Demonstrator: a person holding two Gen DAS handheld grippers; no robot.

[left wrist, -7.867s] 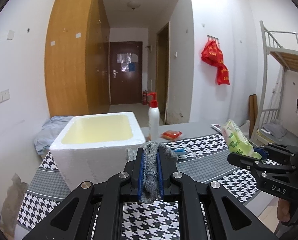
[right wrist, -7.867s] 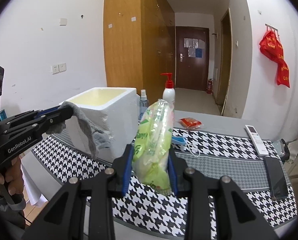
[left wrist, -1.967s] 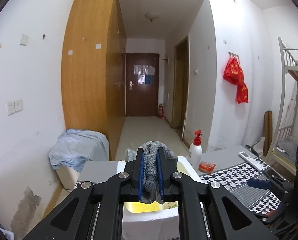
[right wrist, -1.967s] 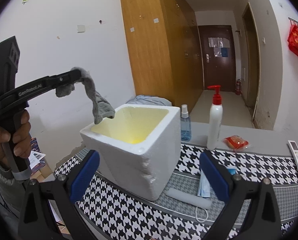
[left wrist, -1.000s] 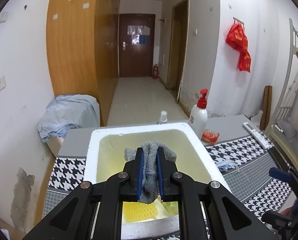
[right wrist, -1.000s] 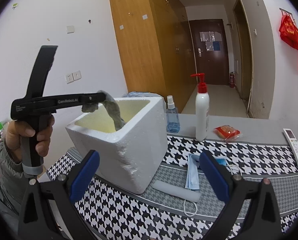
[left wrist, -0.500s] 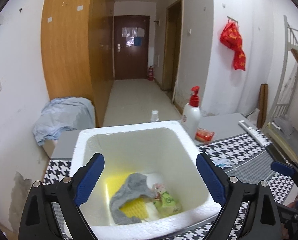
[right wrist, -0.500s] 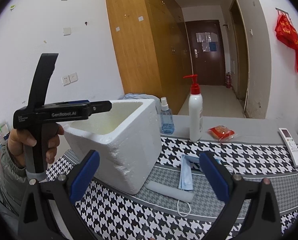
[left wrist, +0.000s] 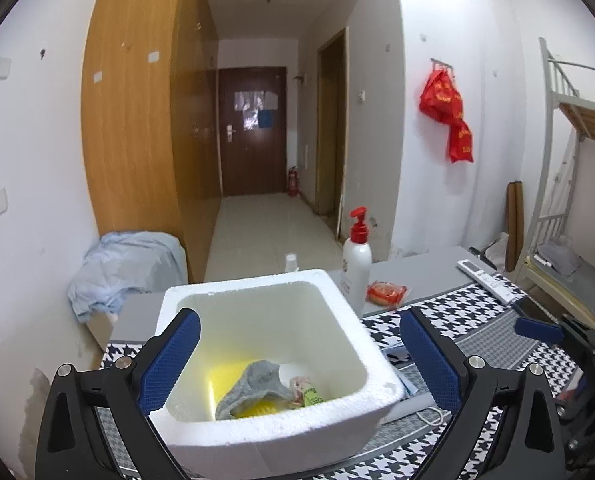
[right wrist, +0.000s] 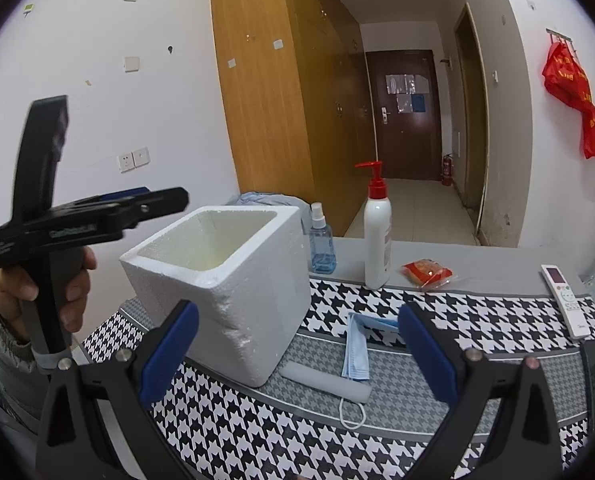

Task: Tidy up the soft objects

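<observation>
The left gripper (left wrist: 299, 360) hangs over the white foam box (left wrist: 349, 322), its jaws opening to their widest with nothing between the blue pads (left wrist: 169, 364). The grey cloth (left wrist: 253, 380) lies crumpled on the box floor, over a yellow item and just beside a green-printed packet (left wrist: 311, 390). The right gripper (right wrist: 297, 354) is also spread wide and empty, aimed across the houndstooth-covered surface (right wrist: 477, 320).

Step in hand, as judged: the release of the cloth into the box is finishing, and the left gripper is free for another item.

Remaining soft candidates on the surface: a blue face mask (right wrist: 357, 346) and a pale foam roll (right wrist: 325, 382), both near the front edge just right of the box. Which comes next cannot be told.

Orientation: the cloth is bunched, with its longer dimension running diagonally from the box's near-left corner toward its middle. The mask's long axis runs roughly from the front edge toward the back. The roll lies crosswise, slanting along the front edge. A pick of the roll would call for jaws set across its narrow width; the mask lies flat and needs a low pinch at an edge.
</observation>
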